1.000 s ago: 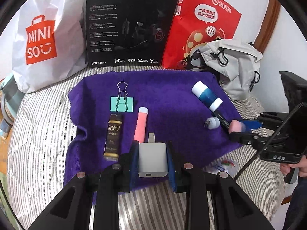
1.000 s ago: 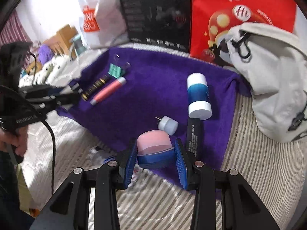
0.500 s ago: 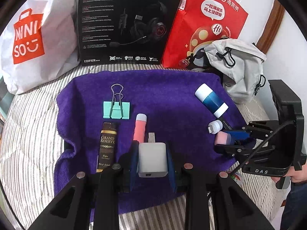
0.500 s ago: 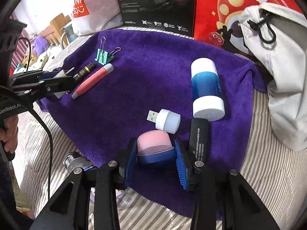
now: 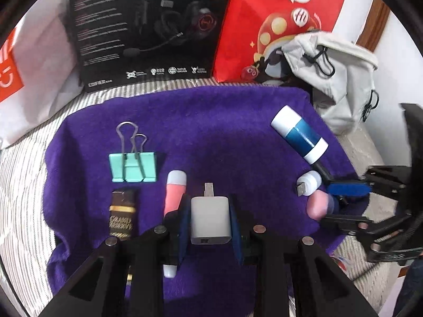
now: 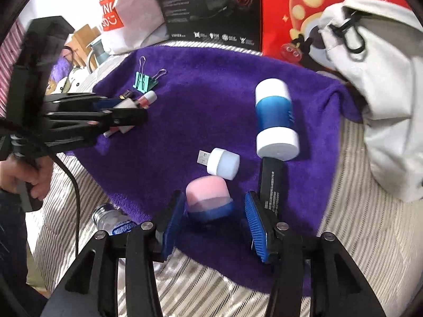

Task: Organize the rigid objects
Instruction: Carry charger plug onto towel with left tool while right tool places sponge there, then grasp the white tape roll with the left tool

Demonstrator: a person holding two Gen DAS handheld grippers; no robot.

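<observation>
Your left gripper (image 5: 210,222) reaches low over the near part of the purple towel (image 5: 224,121), its blue pads pressed tight on both sides of a white USB charger (image 5: 210,220) whose plug points away from you; your hand (image 6: 31,182) grips the handle at the left of the right wrist view, a black cable hanging beneath it. Your right gripper (image 6: 211,219) sits over the towel's near right corner with its jaws spread wide; the pink-and-blue capsule (image 6: 208,200) lies on the towel between the pads, touching the left one as far as you can tell and clear of the right one.

The towel lies over a striped mattress (image 6: 357,237); its near edge runs just under both grippers, and the widest bare purple is the middle and far half, between the clip and the roller. Behind it stand a white shopping bag (image 5: 34,60), a black headset box (image 5: 148,26) and a red paper bag (image 5: 277,18); a grey drawstring pouch (image 5: 338,79) slumps at the far right corner, its contents hidden.

On the left lie a teal binder clip (image 5: 133,170), a dark chocolate bar (image 5: 121,216) and a pink tube (image 5: 173,195) just beside your left pad; on the right lie a blue-and-white roller (image 6: 275,121), its black handle (image 6: 272,185) beside your right pad, and a small white USB light (image 6: 222,162) near the capsule; a clear bottle (image 6: 111,218) lies off the towel's near edge.
</observation>
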